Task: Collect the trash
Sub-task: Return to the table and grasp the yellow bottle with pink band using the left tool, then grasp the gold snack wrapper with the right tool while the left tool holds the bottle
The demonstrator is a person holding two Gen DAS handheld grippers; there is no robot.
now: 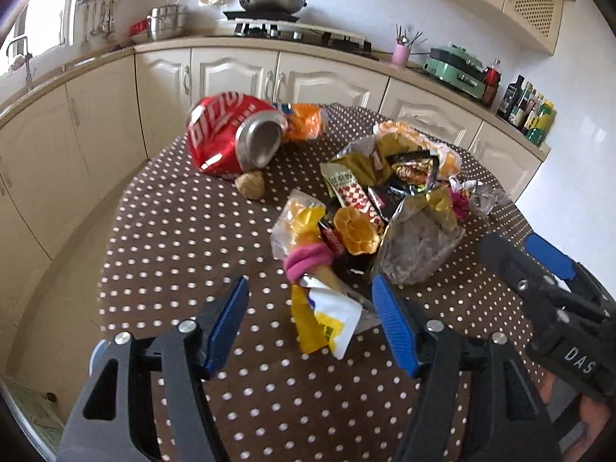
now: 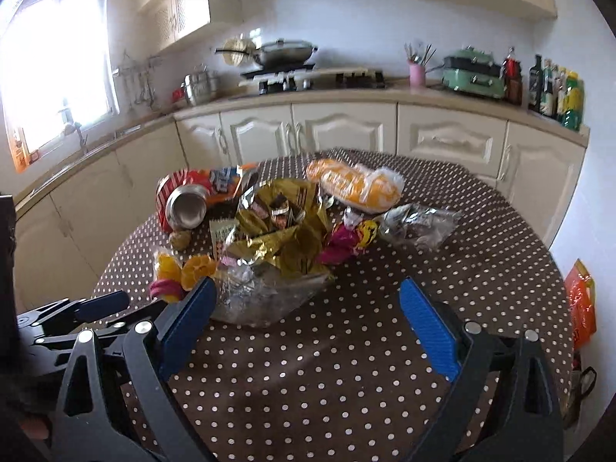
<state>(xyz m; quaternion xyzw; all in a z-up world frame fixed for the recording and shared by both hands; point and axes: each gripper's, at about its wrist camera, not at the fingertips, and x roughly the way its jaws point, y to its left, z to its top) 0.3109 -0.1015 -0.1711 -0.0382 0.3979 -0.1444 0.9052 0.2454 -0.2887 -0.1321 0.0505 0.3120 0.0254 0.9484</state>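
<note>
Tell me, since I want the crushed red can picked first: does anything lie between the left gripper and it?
Nothing visible does: bare dotted tablecloth runs from the open left gripper to the crushed red soda can.

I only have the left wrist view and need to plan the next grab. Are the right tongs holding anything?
Observer: No. The right tongs are open, with only tablecloth between them.
Operator: What trash is nearest them?
Observer: A clear bag, right beside one finger. I cannot tell if they touch.
Operator: Anything beyond the table on that side?
Observer: An orange bag shows past the table's right edge.
</note>
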